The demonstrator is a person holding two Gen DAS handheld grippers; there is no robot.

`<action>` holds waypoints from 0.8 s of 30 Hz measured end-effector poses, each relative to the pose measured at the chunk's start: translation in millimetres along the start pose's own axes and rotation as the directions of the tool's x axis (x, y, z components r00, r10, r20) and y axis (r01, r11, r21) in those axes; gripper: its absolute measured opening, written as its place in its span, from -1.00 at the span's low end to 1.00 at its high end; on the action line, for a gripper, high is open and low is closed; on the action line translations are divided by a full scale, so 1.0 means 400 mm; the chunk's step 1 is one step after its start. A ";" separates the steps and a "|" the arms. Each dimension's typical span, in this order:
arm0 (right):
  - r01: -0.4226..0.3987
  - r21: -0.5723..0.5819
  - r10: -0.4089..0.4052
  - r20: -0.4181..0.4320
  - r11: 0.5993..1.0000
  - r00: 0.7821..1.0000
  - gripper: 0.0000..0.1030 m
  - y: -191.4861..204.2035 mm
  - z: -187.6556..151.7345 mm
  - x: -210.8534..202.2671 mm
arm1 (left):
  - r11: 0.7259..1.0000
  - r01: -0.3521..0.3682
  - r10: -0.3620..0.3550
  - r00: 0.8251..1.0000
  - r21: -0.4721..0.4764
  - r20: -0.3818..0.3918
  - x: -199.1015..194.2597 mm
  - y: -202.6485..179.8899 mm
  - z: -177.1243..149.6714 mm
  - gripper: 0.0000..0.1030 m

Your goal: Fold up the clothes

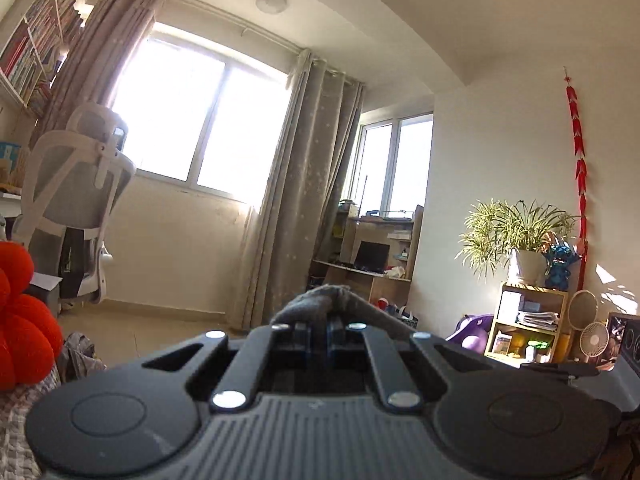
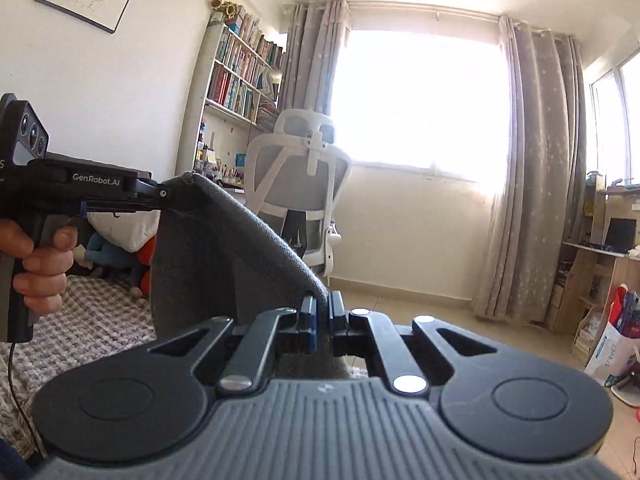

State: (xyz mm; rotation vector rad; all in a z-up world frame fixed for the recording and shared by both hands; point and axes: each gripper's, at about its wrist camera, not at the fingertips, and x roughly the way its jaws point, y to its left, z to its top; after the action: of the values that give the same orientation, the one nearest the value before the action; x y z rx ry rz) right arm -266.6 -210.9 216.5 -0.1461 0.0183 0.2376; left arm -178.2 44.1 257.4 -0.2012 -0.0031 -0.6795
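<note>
A dark grey garment point(image 2: 224, 248) hangs in the air, stretched between both grippers above a checked bed cover point(image 2: 92, 312). In the right wrist view my right gripper point(image 2: 321, 308) is shut on one corner of its top edge, and the cloth rises from there up to the left. My left gripper point(image 2: 170, 194), held by a hand point(image 2: 40, 264), pinches the other corner at the upper left. In the left wrist view my left gripper point(image 1: 320, 320) is shut on a bunched fold of the grey garment point(image 1: 324, 298), which drapes over its fingertips.
A white mesh office chair point(image 2: 304, 192) stands by the window, with bookshelves point(image 2: 240, 76) to its left. Grey curtains point(image 2: 532, 168) hang at the window. A red plush cushion point(image 1: 20, 320) lies on the bed. A plant on a shelf unit point(image 1: 524, 308) and small fans are on the right.
</note>
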 end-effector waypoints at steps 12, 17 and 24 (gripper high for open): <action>0.073 -0.162 -0.056 0.107 0.984 0.993 -0.92 0.114 0.200 -0.021 | 0.986 -0.140 0.122 0.975 0.087 0.184 -0.158 -0.048 0.145 -0.88; 0.136 -0.223 -0.121 0.081 0.965 0.989 -0.93 0.155 0.199 -0.003 | 0.991 -0.133 0.127 0.970 0.014 0.208 -0.152 -0.022 0.153 -0.88; 0.213 -0.288 -0.177 0.146 0.934 0.973 -0.93 0.182 0.255 -0.044 | 0.994 -0.109 0.107 0.949 -0.008 0.297 -0.216 -0.031 0.188 -0.88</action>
State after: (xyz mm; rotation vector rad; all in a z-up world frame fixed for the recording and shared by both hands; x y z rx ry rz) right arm -301.0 -130.0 307.5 -0.4367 -0.1512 0.0471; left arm -248.5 102.4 327.6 -0.2920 -0.2822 -0.5347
